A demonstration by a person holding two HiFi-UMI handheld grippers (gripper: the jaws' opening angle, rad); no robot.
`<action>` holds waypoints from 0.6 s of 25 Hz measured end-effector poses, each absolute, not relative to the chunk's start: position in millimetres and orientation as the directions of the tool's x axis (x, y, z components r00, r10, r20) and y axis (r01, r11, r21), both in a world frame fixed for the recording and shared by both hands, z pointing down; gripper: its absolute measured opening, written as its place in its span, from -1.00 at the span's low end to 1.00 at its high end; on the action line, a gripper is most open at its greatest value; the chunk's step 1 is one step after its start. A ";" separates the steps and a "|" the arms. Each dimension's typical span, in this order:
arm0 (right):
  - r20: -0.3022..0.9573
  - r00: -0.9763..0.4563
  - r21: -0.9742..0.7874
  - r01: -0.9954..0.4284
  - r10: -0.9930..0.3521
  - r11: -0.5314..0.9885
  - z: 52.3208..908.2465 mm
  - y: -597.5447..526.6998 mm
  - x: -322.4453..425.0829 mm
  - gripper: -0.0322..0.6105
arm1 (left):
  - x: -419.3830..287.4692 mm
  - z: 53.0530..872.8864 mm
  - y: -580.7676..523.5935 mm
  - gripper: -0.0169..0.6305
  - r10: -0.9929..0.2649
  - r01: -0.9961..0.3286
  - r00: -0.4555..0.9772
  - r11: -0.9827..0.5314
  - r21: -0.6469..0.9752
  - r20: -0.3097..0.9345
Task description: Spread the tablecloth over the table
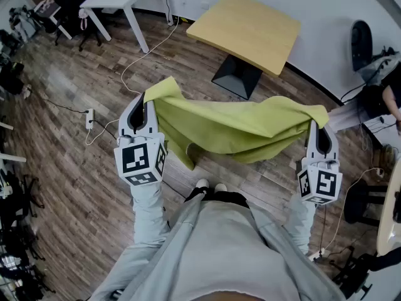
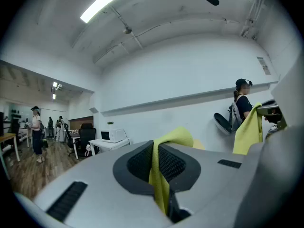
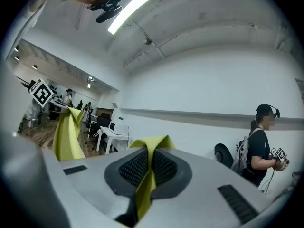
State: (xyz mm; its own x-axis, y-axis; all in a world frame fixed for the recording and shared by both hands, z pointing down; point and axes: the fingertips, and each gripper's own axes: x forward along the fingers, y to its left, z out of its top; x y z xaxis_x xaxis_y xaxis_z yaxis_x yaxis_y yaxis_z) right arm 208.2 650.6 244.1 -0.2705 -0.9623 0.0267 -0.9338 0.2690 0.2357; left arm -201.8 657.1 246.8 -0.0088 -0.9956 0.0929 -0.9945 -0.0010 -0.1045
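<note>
We are holding the yellow-green tablecloth [image 1: 233, 128] in the air in front of the body, stretched between both grippers above the wooden floor [image 1: 75, 168] and short of the table [image 1: 249, 29], which is standing ahead with its top bare. The left gripper [image 1: 148, 104] is pinching one upper corner with its jaws fully together on the fabric, and the right gripper [image 1: 317, 125] is clamping the opposite corner in the same way; a thin fold is showing between the ribbed pads [image 2: 170, 164] of each. The cloth is sagging in the middle and hanging in loose folds, so we are judging it light, soft and limp, with no stiffness of its own. We are treating the two corners as the correct points to hold, since thin fabric is likely to slip under a sharp pull.
</note>
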 end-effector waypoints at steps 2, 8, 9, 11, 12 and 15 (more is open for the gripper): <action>0.028 -0.258 0.238 -0.936 -0.966 0.258 242.4 651.0 209.2 -0.83 | -203.4 245.5 657.0 -0.87 -0.996 -0.995 -0.008 -0.001 -0.103 0.091; 0.024 -0.231 0.230 -0.946 -0.973 0.231 240.3 655.1 207.4 -0.83 | -211.4 246.3 659.3 -0.87 -0.996 -0.995 0.003 -0.011 -0.099 0.086; 0.021 -0.226 0.230 -0.947 -0.974 0.225 239.8 656.5 205.9 -0.83 | -213.5 247.0 659.3 -0.87 -0.996 -0.995 0.009 -0.018 -0.101 0.086; 0.013 -0.207 0.230 -0.952 -0.978 0.204 238.2 659.8 203.3 -0.83 | -219.2 247.8 659.2 -0.87 -0.996 -0.994 0.021 -0.030 -0.105 0.086; 0.006 -0.196 0.231 -0.954 -0.981 0.192 237.3 661.1 202.4 -0.83 | -222.5 247.8 658.8 -0.87 -0.996 -0.994 0.026 -0.035 -0.107 0.085; -0.018 -0.165 0.227 -0.961 -0.986 0.157 235.0 661.5 202.1 -0.83 | -229.6 248.7 654.4 -0.87 -0.996 -0.993 0.042 -0.051 -0.107 0.079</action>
